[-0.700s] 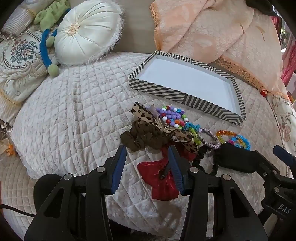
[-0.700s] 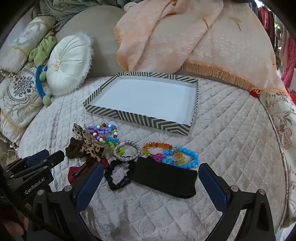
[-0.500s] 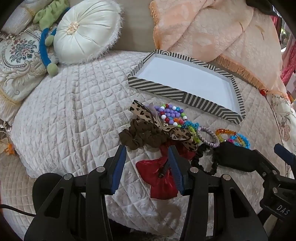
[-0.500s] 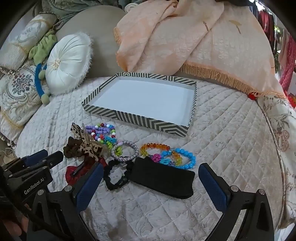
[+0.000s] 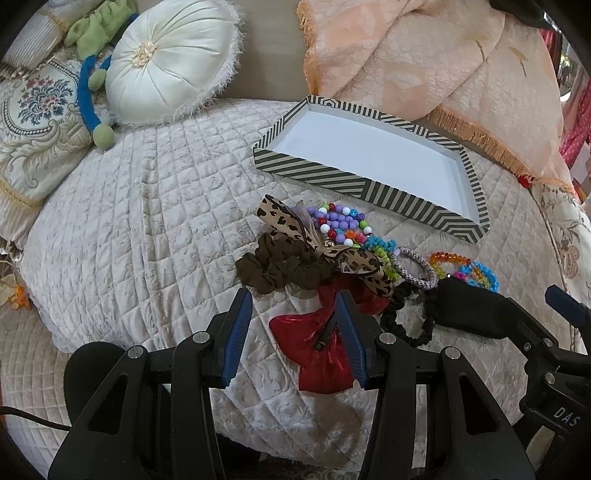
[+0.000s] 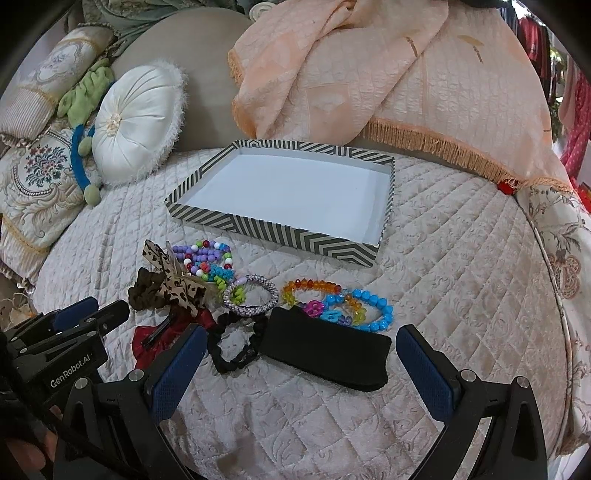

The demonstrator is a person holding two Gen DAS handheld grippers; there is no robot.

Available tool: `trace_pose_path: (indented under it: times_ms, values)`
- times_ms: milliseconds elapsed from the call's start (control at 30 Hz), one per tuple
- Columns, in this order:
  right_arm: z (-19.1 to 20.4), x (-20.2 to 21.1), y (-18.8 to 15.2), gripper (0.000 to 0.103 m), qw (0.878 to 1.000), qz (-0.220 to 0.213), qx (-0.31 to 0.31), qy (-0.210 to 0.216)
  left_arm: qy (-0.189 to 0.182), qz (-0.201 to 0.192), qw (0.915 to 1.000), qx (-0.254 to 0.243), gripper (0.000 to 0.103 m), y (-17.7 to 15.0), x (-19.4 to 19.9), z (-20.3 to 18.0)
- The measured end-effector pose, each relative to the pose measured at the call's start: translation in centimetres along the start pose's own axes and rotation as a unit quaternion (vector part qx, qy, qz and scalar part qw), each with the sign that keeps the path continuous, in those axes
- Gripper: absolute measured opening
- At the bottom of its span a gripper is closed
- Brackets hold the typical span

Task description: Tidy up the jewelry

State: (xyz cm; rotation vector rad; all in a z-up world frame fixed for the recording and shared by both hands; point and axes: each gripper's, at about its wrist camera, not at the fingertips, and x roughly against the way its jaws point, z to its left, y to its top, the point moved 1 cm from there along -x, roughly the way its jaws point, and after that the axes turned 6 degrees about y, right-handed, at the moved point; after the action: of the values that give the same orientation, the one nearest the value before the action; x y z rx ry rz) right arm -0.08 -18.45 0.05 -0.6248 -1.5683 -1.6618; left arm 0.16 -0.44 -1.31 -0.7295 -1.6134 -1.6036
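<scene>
A striped tray (image 5: 325, 177) (image 6: 280, 228) with a white inside lies empty on the quilted bed. In front of it lies a pile: a red bow clip (image 5: 317, 343) (image 6: 155, 341), a brown scrunchie (image 5: 273, 267), a leopard bow (image 5: 295, 229) (image 6: 173, 284), colourful bead bracelets (image 5: 343, 225) (image 6: 332, 306), a grey woven bracelet (image 6: 253, 297), a black scrunchie (image 6: 236, 343) and a black band (image 6: 328, 345). My left gripper (image 5: 293, 319) is open just above the red bow. My right gripper (image 6: 299, 354) is wide open around the black band's near side.
A round white cushion (image 5: 166, 62) (image 6: 136, 122), a floral pillow (image 5: 33, 122) and a green plush toy (image 5: 98, 33) lie at the back left. A peach fringed blanket (image 5: 424, 62) (image 6: 388, 74) is heaped behind the tray. The bed edge drops off near me.
Both grippers have drawn back and lifted slightly, so the pile sits a little farther away. Nothing was taken hold of.
</scene>
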Motion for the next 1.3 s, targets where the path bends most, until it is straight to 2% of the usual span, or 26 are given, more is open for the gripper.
trace_pose_path:
  times_ms: [333,567,700,867,1133,1300]
  values:
    - [-0.32,0.06,-0.17,0.102,1.000,-0.009,-0.015,0.026,0.003,-0.005,1.0000,0.000,0.046,-0.16,-0.09,0.09]
    - [-0.05,0.33,-0.09,0.102,1.000,-0.008,-0.001,0.018,0.000,-0.008,1.0000,-0.002,0.046,-0.24,-0.16,0.28]
    - [0.04,0.69,0.17,0.102,1.000,-0.007,0.008,0.015,0.010,-0.043,0.9990,-0.008,0.046,-0.10,0.10,0.25]
    - [-0.25,0.75,0.27,0.102,1.000,0.000,0.000,0.017,0.007,-0.062,0.9981,-0.004,0.046,0.03,0.39,0.16]
    - [-0.48,0.69,0.00,0.102,1.000,0.004,0.001,0.015,0.002,-0.060,0.9982,-0.001,0.046,0.09,0.48,0.11]
    - [-0.80,0.77,-0.16,0.102,1.000,0.004,0.001,0.017,0.001,-0.035,0.9994,-0.002,0.046,-0.03,0.45,0.21]
